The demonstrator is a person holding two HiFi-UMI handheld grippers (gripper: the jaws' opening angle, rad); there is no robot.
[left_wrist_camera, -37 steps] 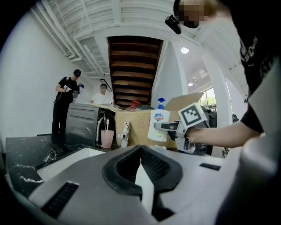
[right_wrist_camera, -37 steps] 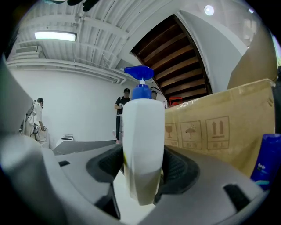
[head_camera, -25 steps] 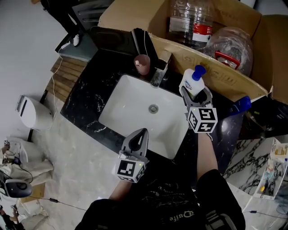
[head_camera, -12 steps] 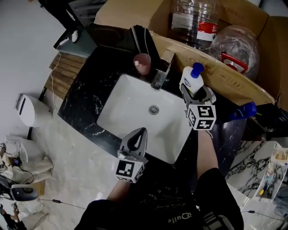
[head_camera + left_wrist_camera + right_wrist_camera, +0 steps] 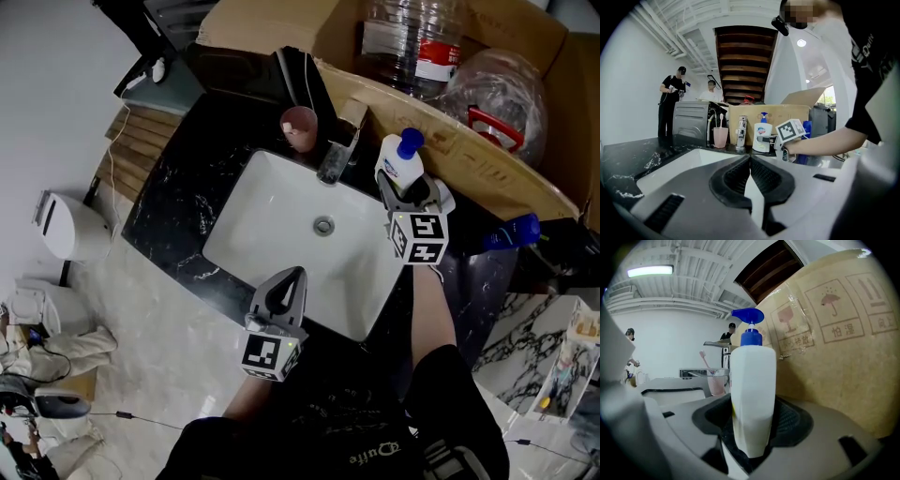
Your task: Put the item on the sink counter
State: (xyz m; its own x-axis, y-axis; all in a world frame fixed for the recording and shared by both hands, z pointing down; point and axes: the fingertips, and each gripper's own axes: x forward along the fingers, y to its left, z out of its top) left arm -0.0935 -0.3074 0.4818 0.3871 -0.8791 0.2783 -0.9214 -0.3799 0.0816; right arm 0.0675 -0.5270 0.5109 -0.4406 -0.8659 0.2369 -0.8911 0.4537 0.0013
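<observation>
Open white basin (image 5: pixel 272 225), cardboard box (image 5: pixel 469 141) close behind, faucet (image 5: pixel 333 159), pink cup (image 5: pixel 298 129) along rim

overhead and low views share sink (image 5: pixel 272 225)

the white pump bottle (image 5: pixel 397 167) has a blue pump head and a blue-and-red label on its front. it stands upright, clamped low on its body between the jaws of the right gripper (image 5: pixel 751 427). it is at the back right of the black, white-veined table (image 5: pixel 183 192), just right of the tap (image 5: pixel 334 159) and beside the white basin (image 5: pixel 281 220); whether its base touches the table cannot be told.
</observation>
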